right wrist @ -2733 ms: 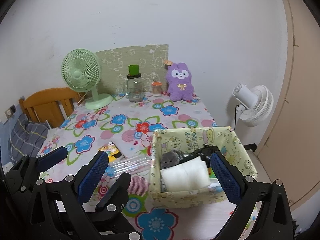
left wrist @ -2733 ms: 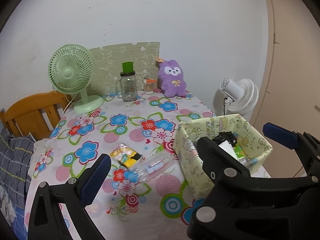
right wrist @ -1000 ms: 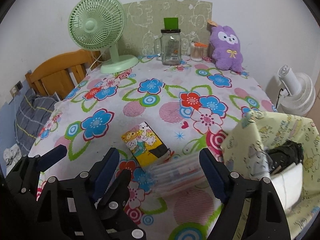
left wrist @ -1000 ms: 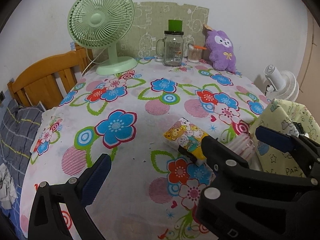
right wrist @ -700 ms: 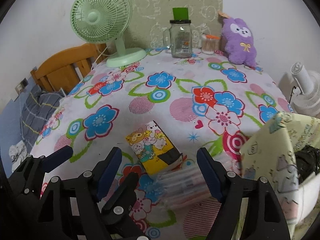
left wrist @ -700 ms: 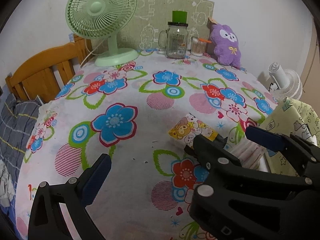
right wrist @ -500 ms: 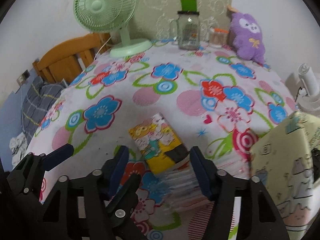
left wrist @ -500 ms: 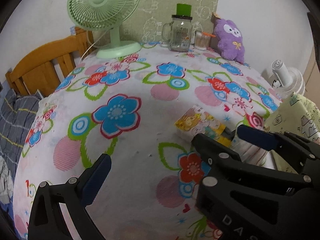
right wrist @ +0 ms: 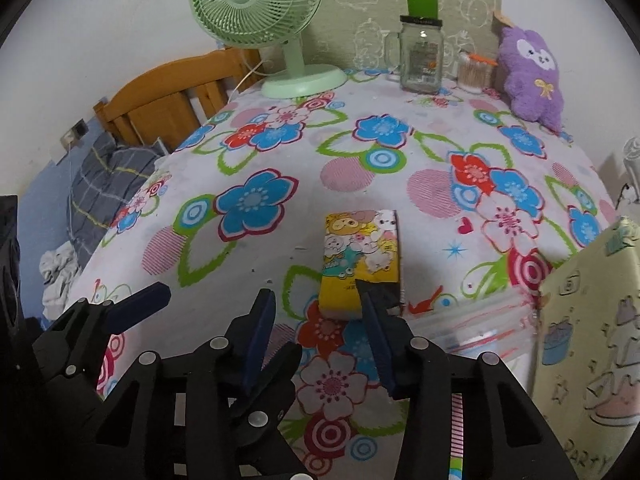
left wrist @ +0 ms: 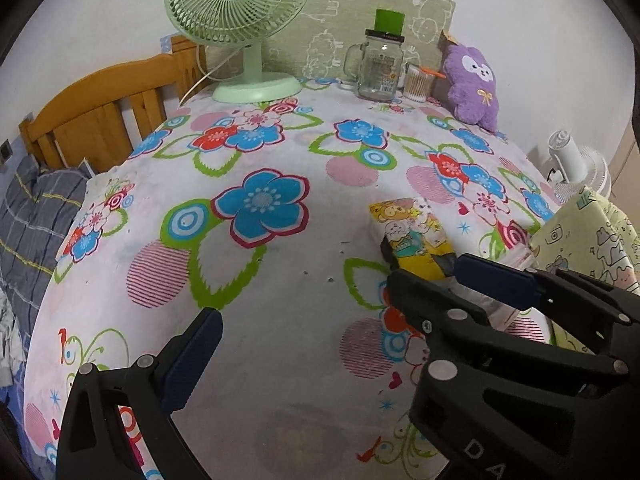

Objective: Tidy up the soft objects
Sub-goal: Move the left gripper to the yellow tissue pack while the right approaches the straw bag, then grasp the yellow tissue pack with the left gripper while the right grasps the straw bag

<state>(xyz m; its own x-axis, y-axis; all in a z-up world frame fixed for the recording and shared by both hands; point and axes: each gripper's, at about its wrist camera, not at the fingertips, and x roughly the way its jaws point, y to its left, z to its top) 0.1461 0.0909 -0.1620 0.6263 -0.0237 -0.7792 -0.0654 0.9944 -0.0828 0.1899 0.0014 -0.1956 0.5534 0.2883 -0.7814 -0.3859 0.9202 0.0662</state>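
Right claw (right wrist: 320, 312) open, fingers spread and low over the flowered worktop (right wrist: 280, 152), near end of tissue pack (right wrist: 362, 256) sitting roughly between the tips, right finger tip apparently at the pack's near right corner, contact not certain. Pack at about 12 o'clock from right claw, just ahead; long axis running roughly 12-to-6, near enough in line with the claw's reach, so fingers seemed set to straddle the short width. Left claw (left wrist: 332, 300) also open, wide, hovering empty over bare cloth, pack (left wrist: 412, 236) at its 1 o'clock and farther off; right hand judged clearly nearer. Pack: small, rectangular, soft-looking plastic wrap, cartoon animals printed on top, yellow toward near end, dark patch at near corner, lying flat. Clear zip bag (right wrist: 472, 328) with red-striped contents flat at 3 o'clock of the pack, touching or just beside it, could not tell which. Pale yellow fabric bin (right wrist: 592, 340) at far right edge, likely destination. Purple plush (right wrist: 530, 80) upright at the worktop's far edge, well apart.
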